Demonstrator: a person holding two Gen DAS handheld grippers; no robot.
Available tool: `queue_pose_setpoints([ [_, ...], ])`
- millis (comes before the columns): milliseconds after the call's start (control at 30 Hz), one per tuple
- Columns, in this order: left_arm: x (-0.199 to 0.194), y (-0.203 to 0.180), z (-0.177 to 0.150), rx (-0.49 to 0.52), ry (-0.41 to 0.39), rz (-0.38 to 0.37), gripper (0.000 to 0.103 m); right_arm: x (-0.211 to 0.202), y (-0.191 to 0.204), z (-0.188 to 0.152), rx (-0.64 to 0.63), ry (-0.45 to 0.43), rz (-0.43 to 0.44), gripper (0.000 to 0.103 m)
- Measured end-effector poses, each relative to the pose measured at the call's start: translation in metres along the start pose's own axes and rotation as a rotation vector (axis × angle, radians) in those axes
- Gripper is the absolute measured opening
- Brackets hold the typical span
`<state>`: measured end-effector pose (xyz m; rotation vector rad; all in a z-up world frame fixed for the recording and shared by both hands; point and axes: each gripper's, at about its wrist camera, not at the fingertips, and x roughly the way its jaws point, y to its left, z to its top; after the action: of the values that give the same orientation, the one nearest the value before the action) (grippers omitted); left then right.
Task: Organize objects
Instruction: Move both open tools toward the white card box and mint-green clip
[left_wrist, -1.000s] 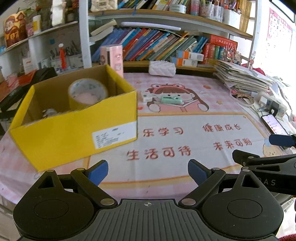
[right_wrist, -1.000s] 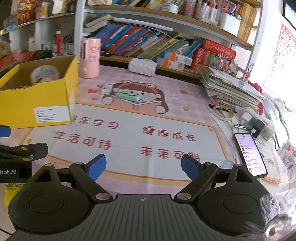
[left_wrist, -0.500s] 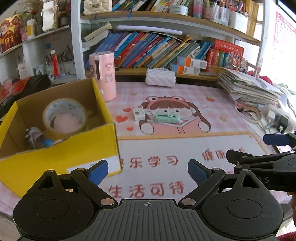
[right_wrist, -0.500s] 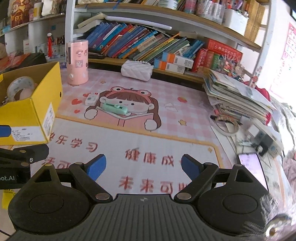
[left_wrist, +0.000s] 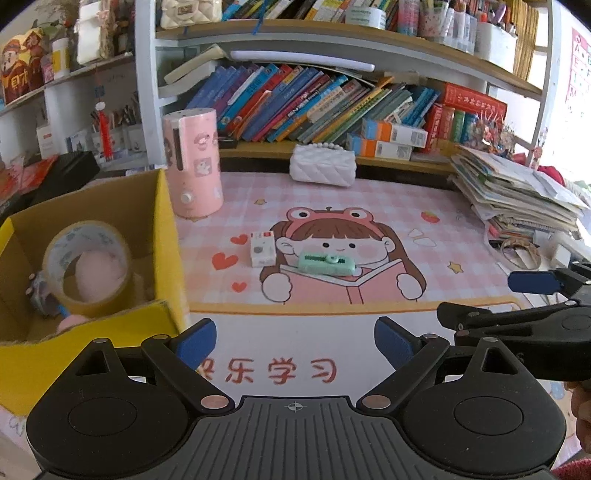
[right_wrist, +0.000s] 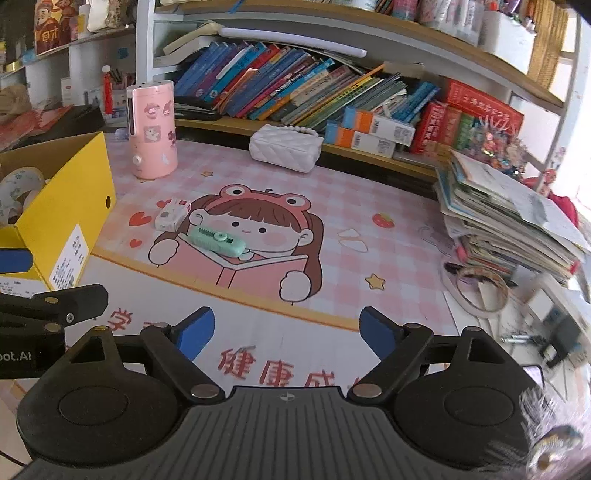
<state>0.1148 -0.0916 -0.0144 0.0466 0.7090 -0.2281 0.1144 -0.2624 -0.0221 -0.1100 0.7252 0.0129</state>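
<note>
A mint-green small device (left_wrist: 327, 263) (right_wrist: 218, 242) and a small white box (left_wrist: 262, 249) (right_wrist: 172, 215) lie on the pink cartoon desk mat (left_wrist: 332, 332), well ahead of both grippers. The yellow cardboard box (left_wrist: 168, 236) (right_wrist: 70, 206) on the left holds a tape roll (left_wrist: 86, 258) and small items. My left gripper (left_wrist: 295, 341) is open and empty beside the box's near corner. My right gripper (right_wrist: 286, 330) has empty jaws that are closing slightly, still wide apart.
A pink cylinder (left_wrist: 194, 166) stands behind the box. A white quilted pouch (left_wrist: 323, 168) sits at the shelf base. Stacked papers (left_wrist: 517, 195), a tape ring (right_wrist: 480, 288) and a phone (right_wrist: 533, 373) crowd the right edge. Bookshelves (left_wrist: 332, 103) close off the back.
Both grippers have moved forward over the mat toward the green device and white box; the yellow box has slid to the left edge of both views. Nothing was picked up.
</note>
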Motion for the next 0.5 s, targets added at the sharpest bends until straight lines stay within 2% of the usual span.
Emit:
queue_pose_setpoints([
  [300,0.027,-0.011,0.02,-0.01,0.001,0.069,0.093,0.027,-0.02,0.008,-0.014,0.012,0.081,0.07],
  [500,0.054,-0.011,0.04,-0.048,0.006,0.119,0.09,0.051,-0.029,0.016,-0.016,0.004,0.136,0.068],
])
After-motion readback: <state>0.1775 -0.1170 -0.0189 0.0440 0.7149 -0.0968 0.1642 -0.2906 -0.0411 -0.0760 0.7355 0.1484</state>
